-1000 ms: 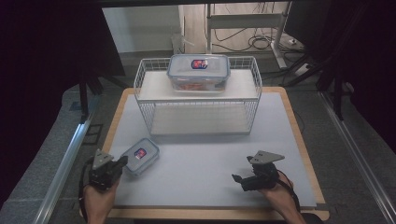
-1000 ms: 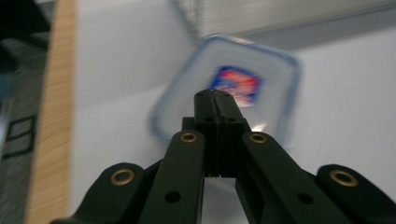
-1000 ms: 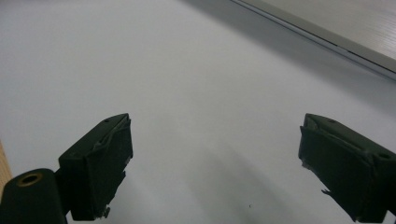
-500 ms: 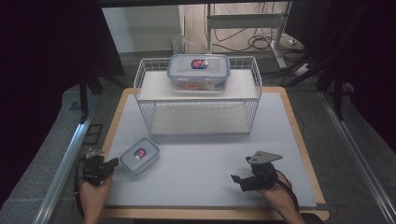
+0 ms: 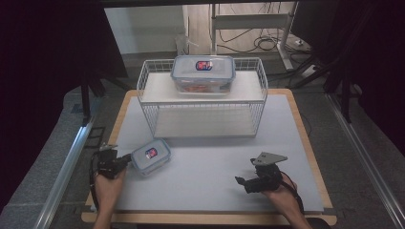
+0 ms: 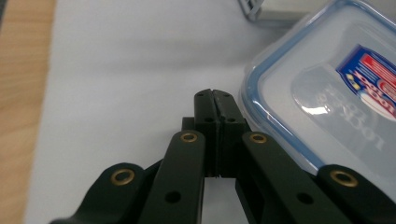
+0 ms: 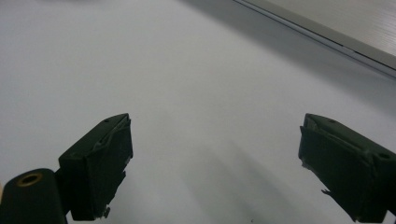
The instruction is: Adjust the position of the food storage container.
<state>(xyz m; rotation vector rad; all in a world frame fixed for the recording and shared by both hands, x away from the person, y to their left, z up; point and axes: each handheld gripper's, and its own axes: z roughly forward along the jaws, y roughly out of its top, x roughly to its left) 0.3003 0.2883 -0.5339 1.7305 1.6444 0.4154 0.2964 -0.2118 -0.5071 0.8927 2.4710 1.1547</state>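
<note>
Small box: we see it point(image 5: 151, 156) lying flat on the grey mat, near the front left corner, lid up with a red and blue label; the blue rim of its lid point(image 6: 327, 93) takes the right side of the left gripper view

Left gripper: we hold it point(image 5: 128, 160) at the small box's left edge, tips just beside the rim (whether they touch it we cannot tell); in its own view the jaws are pressed together with nothing between them point(image 6: 214, 100)

Left hand: it point(image 5: 109, 183) comes in from the bottom edge and rests at the mat's front left

Right gripper: we hold it point(image 5: 240, 181) low over the bare mat at the front right, well apart from the small box, pointing left; its own view shows the jaws spread wide over plain grey surface point(image 7: 215, 158)

Right hand: it point(image 5: 282, 191) sits behind that gripper, under the grey plate

Mat: grey sheet point(image 5: 210, 167) on a wooden table point(image 5: 305, 138)

Rack: white wire shelf point(image 5: 205, 119) at the back of the mat, well apart from both grippers

Big box: a larger clear one point(image 5: 203, 74) with the same label stands on top of the rack
</note>
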